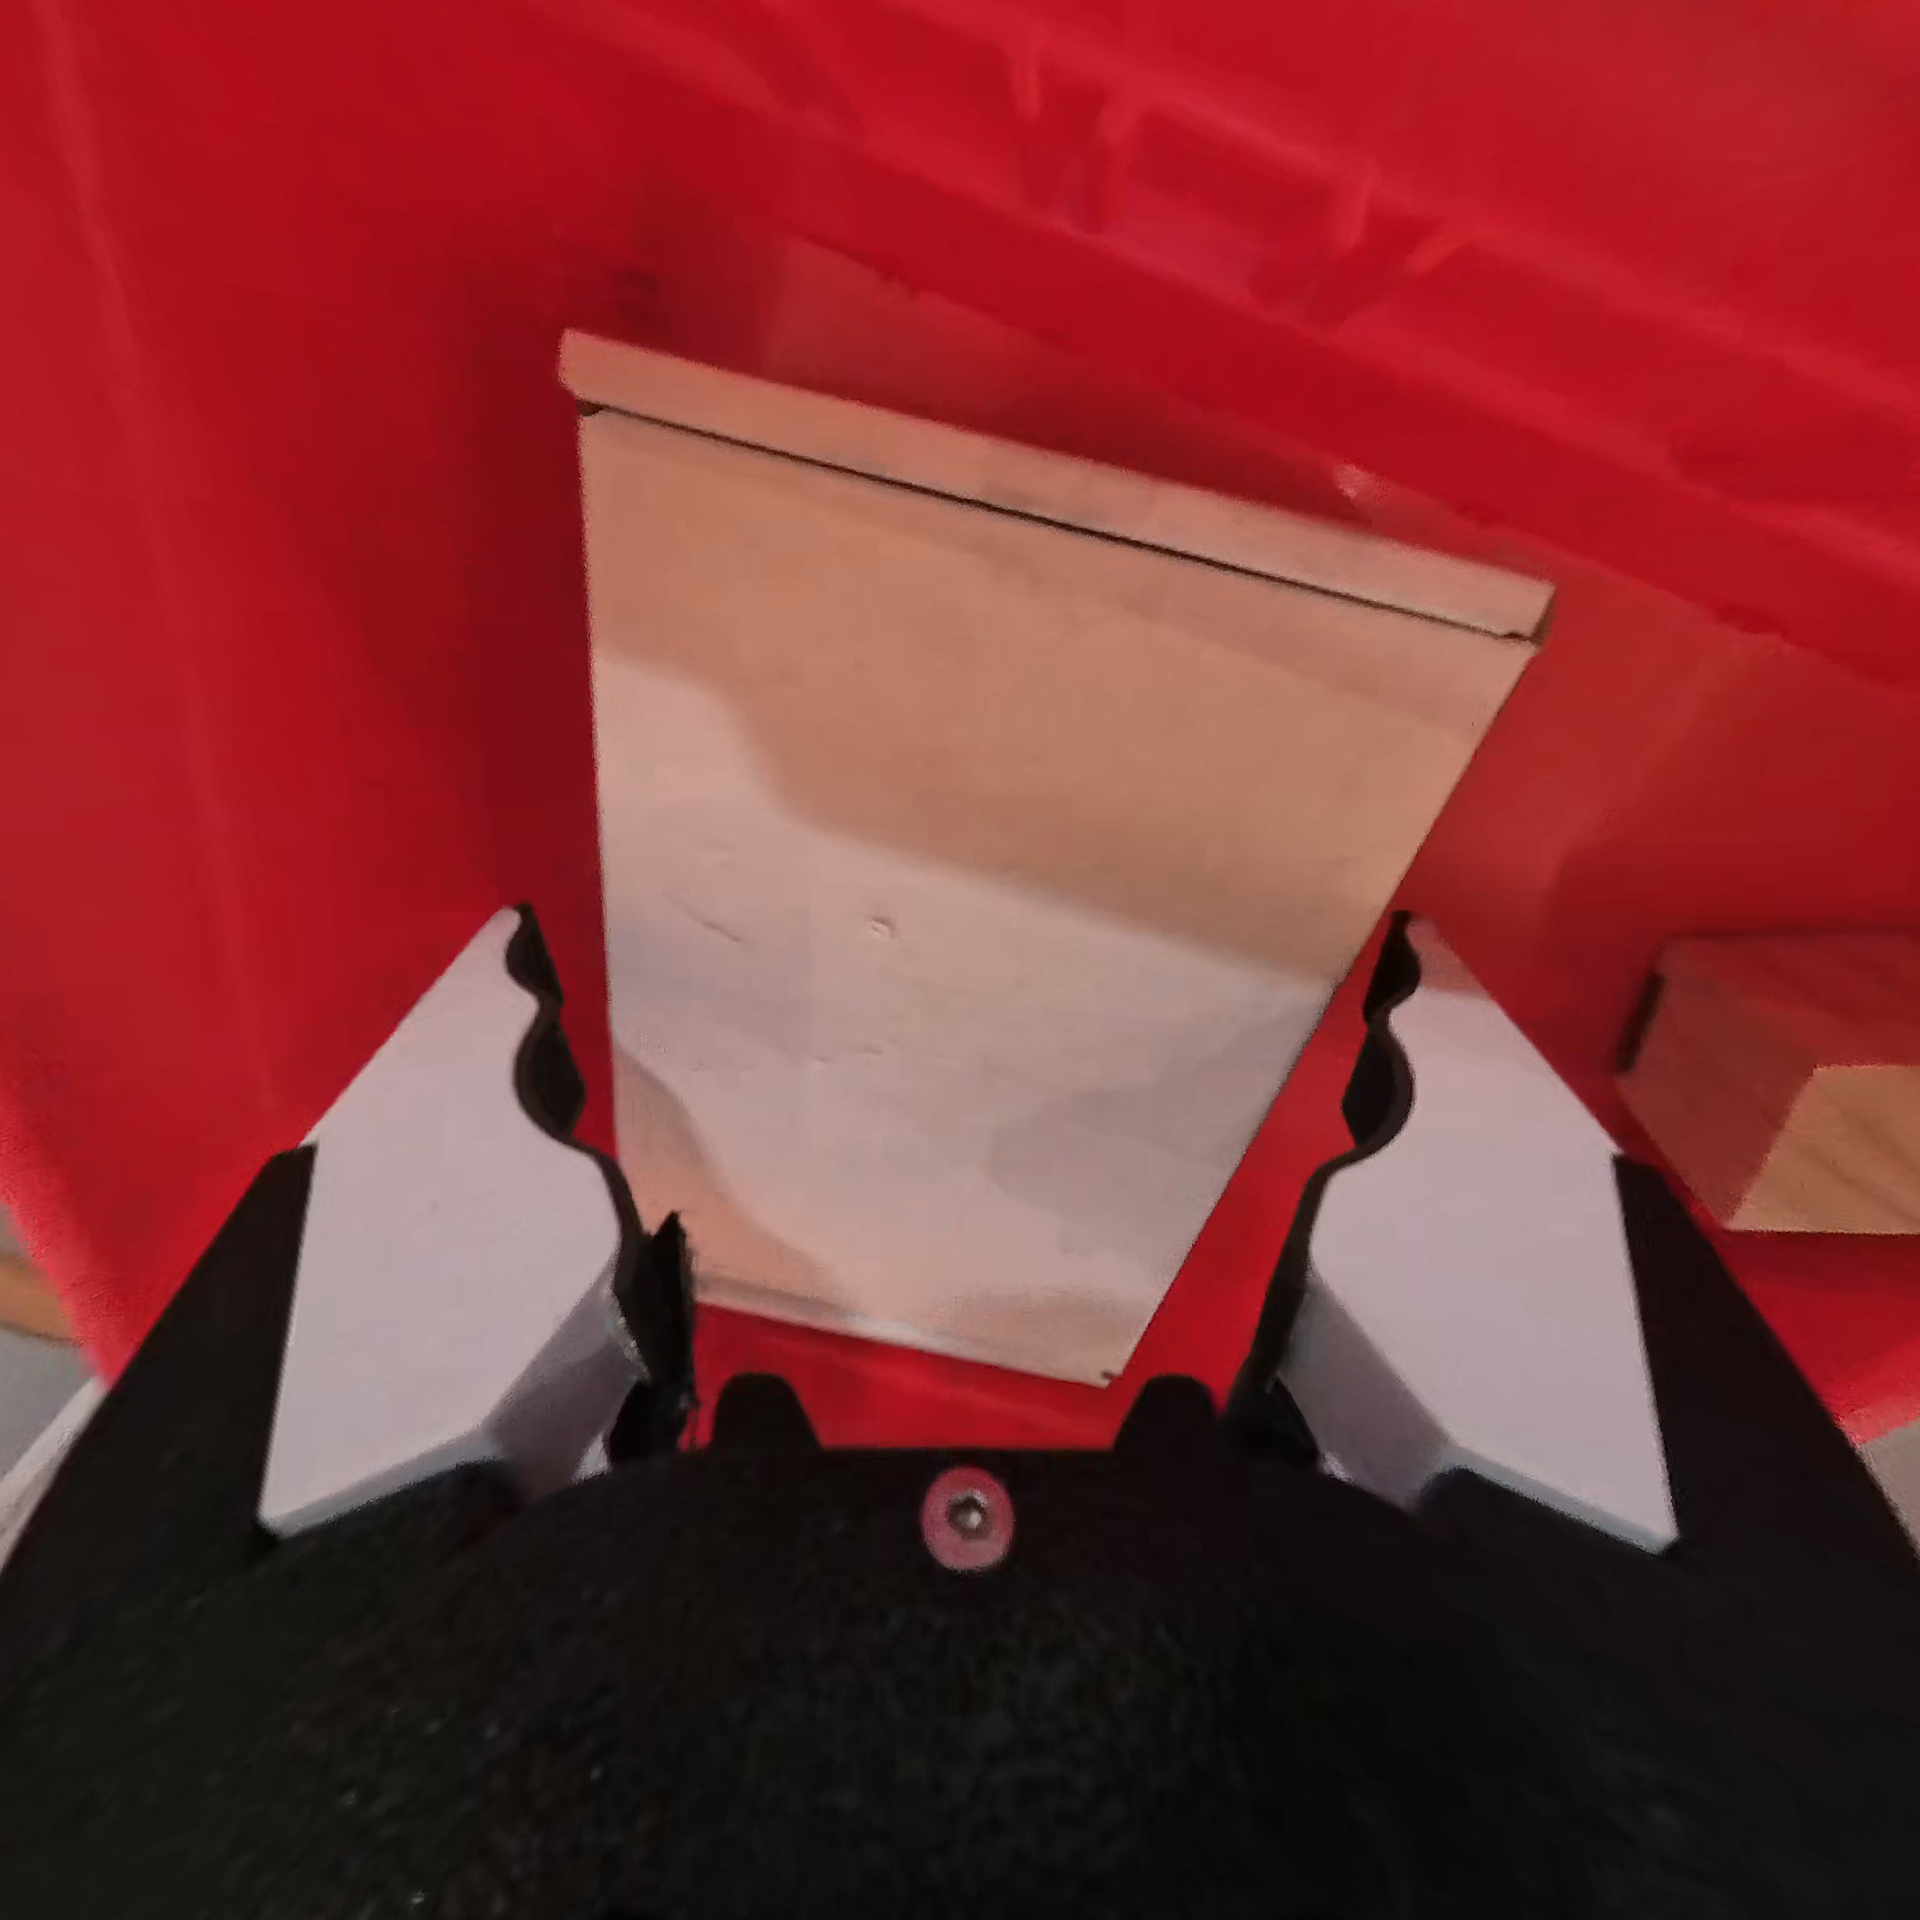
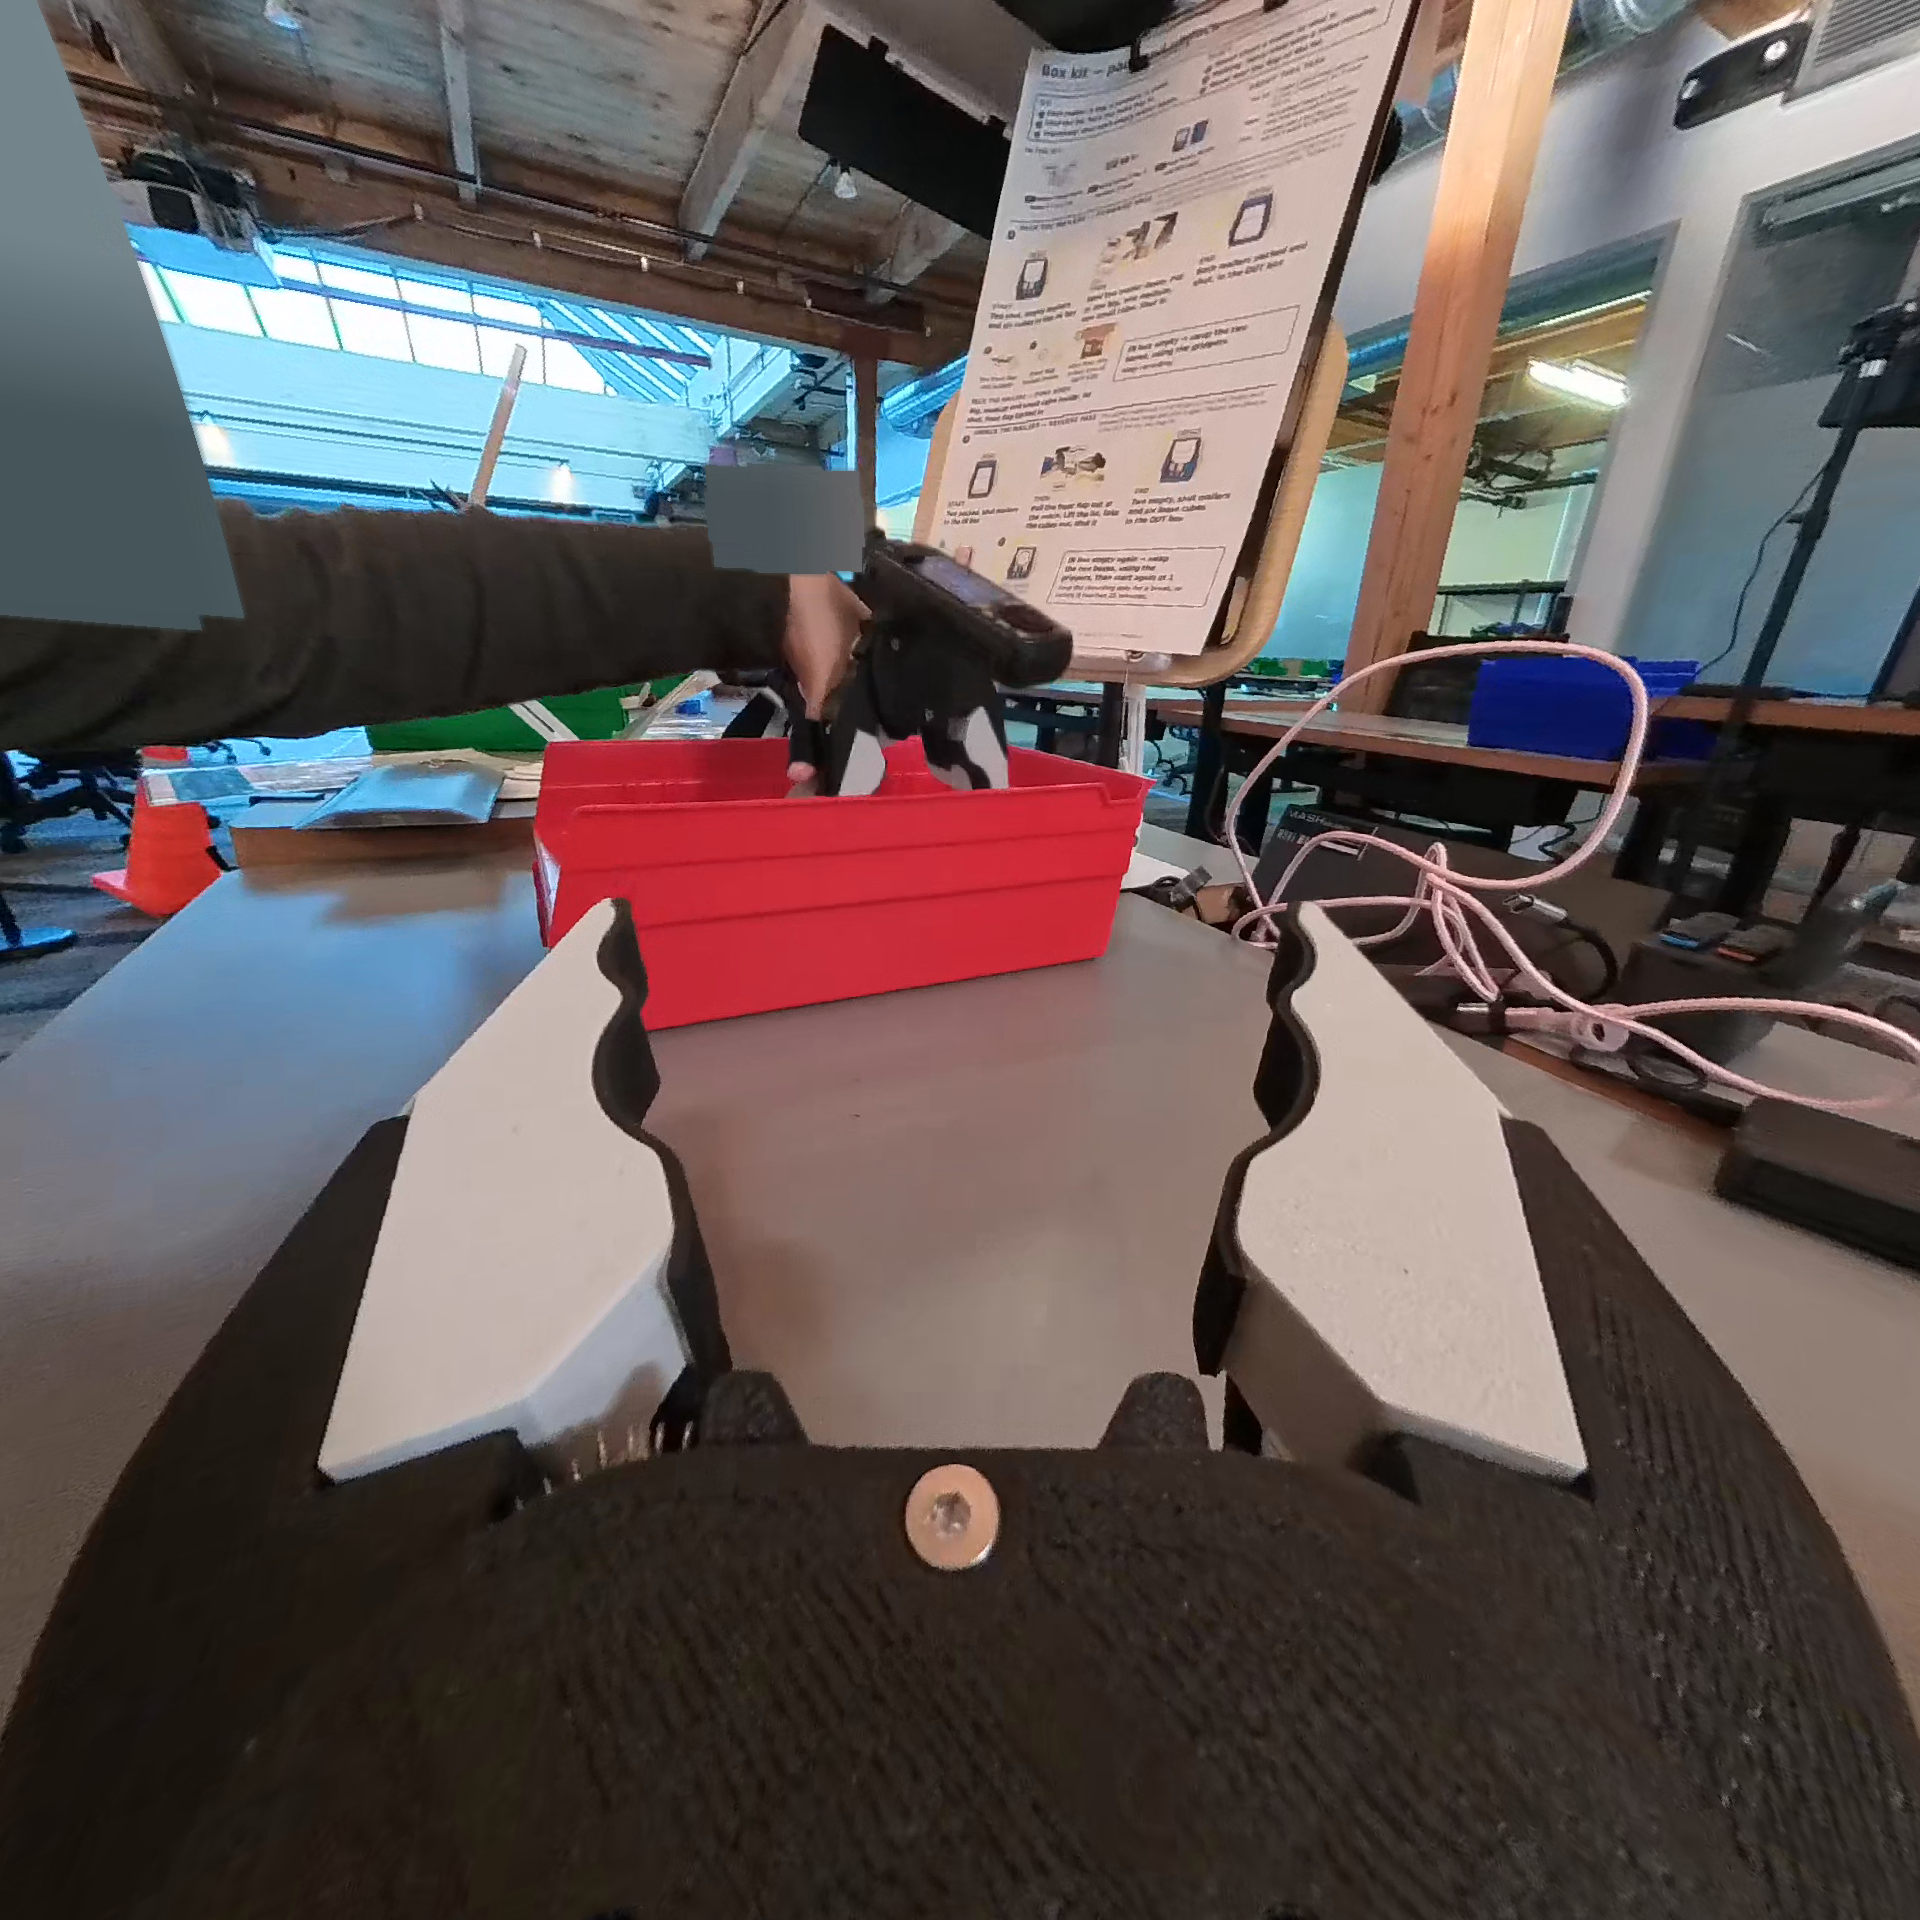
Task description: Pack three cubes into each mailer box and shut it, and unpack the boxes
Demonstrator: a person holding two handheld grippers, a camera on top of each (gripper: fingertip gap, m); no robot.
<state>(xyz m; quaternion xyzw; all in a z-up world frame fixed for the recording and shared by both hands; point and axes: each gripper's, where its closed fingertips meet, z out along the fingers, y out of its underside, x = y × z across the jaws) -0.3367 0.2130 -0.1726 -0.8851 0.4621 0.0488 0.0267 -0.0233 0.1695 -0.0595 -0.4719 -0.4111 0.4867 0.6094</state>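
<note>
Table: grey flat tabletop, filling the middle band of the right wrist view.
Bin: red rectangular plastic bin, centre of that view, long side facing the camera; its red floor fills the left wrist view.
Bin contents: a closed brown cardboard mailer box lies flat at the centre of the left wrist view; a pale wooden cube sits at the right edge, apart from it. A second cardboard shape shows behind the box, too blurred to identify.
Key relation: the mailer box lies directly ahead of and between the left gripper, its long axis running away along the fingers. Narrow strips of red show between each pad and the box sides, so no contact is judged.
Left gripper: spread wide, straddling the box, nothing pinched; nearer by far.
Right gripper: spread, empty, over bare table short of the bin.
Next move, judged: closing on the box's long sides.
</note>
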